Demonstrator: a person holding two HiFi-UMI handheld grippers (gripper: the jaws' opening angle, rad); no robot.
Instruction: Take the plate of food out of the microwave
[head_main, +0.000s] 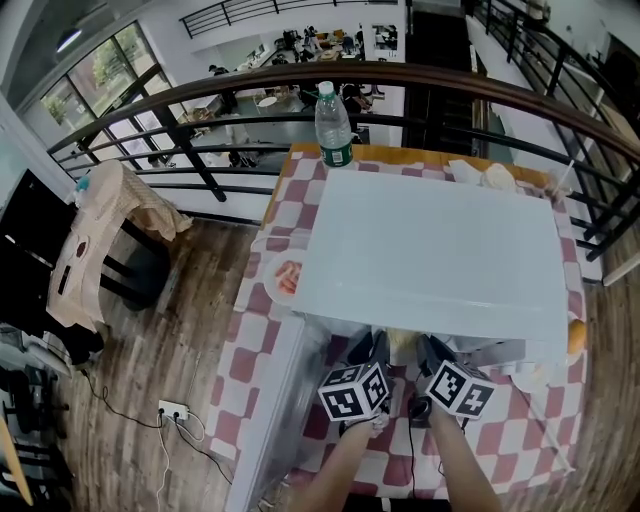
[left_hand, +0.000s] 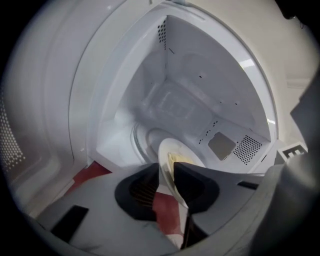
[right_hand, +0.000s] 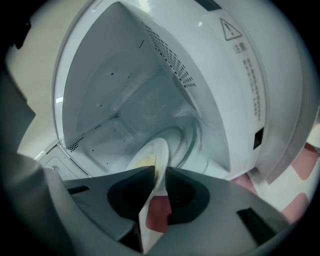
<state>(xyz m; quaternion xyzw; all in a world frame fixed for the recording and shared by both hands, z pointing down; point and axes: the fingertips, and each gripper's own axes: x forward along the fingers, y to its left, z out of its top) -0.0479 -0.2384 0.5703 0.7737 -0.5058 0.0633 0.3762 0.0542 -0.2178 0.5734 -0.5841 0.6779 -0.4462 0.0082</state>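
Both the left gripper (left_hand: 166, 170) and right gripper (right_hand: 159, 172) are clamped on the plate (left_hand: 175, 149) rim, lower centre; plate judged partly out of the microwave (head_main: 440, 250), not yet clear.

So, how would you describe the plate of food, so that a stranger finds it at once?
Find the white microwave on the checked table. At its open mouth is the plate, round and pale with yellowish food. Unlike the dish of pinkish food outside, its rim is pinched by the left gripper and right gripper.
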